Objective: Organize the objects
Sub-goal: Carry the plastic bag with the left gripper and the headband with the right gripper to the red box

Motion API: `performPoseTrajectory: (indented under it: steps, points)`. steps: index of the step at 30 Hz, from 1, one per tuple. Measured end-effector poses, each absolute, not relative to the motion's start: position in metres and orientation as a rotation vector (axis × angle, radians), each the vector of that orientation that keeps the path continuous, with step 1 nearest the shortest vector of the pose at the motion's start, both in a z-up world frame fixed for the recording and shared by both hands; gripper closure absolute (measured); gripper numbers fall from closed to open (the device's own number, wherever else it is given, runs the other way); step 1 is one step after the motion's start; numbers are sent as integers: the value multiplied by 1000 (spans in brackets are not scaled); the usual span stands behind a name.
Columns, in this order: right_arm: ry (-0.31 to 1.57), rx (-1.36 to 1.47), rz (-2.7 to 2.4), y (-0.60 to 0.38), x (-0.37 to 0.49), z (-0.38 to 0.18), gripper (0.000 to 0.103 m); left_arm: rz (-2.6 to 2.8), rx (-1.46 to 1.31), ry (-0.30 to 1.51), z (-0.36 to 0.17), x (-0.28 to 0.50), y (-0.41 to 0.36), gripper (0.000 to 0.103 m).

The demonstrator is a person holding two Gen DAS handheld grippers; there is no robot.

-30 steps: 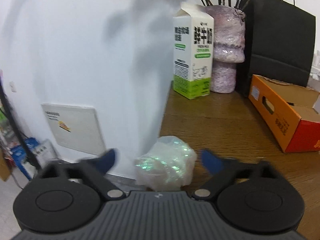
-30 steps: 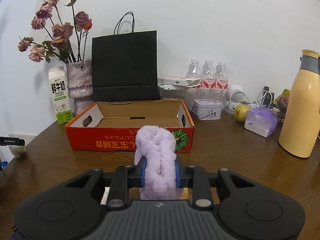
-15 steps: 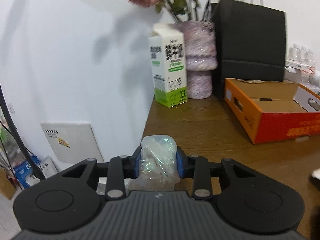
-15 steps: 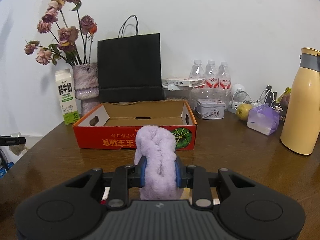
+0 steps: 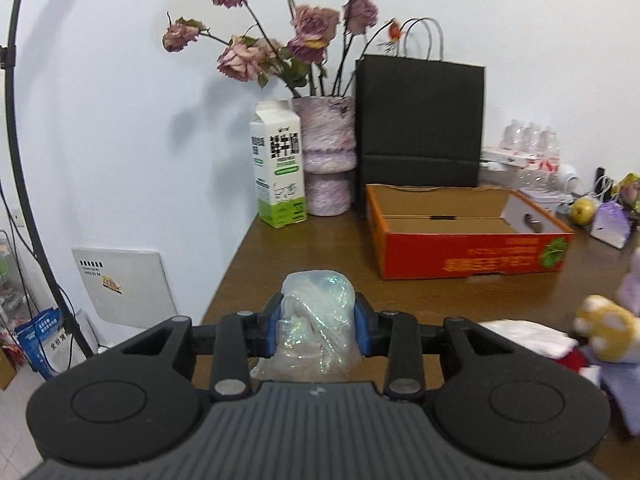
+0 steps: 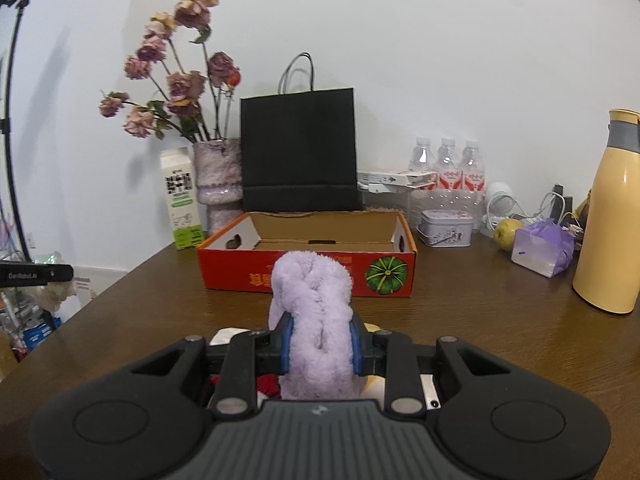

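A crumpled clear plastic bag point(image 5: 316, 300) with a shimmery sheen sits between the blue pads of my left gripper point(image 5: 318, 320), which is shut on it above the table's left edge. My right gripper point(image 6: 320, 340) is shut on a fluffy lilac plush point(image 6: 312, 292) held upright over the table. Beyond both stands an open orange-red cardboard box point(image 5: 468, 256) point(image 6: 236, 276), with nothing visible inside. In the left wrist view the plush's yellow paw point(image 5: 604, 332) shows at the right edge.
At the back left stand a milk carton point(image 5: 280, 168), a vase of dried roses point(image 5: 328, 152) and a black paper bag point(image 5: 418, 120). To the right are water bottles point(image 6: 446, 168), a tin point(image 6: 446, 228), a pear point(image 6: 506, 232), a purple pouch point(image 6: 542, 248) and a yellow flask point(image 6: 610, 216). The wooden table's edge point(image 5: 228, 276) drops off at the left.
My left gripper closed on the plastic bag, lifted it and swung right so the box faces it. The right gripper drew back slightly from the box, still gripping the plush.
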State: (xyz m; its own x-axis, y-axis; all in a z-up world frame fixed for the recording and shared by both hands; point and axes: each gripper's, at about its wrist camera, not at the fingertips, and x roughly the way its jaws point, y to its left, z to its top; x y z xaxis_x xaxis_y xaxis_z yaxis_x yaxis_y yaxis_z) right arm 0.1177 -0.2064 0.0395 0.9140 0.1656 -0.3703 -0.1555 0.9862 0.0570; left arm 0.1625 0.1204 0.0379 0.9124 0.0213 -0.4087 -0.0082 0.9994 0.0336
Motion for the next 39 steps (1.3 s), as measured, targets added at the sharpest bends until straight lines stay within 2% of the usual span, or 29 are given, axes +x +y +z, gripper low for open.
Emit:
performPoseTrajectory:
  steps: [10,21,39]
  points:
    - [356,32,230,-217,90,39,77,-17,14,408,38,103,71,68]
    - [343,34,278,-230,79,35,77,-43,-12,423,33,75,26,68]
    - [338,27,310,-233,98,38,77,-33,-2,448,35,104,-27,68]
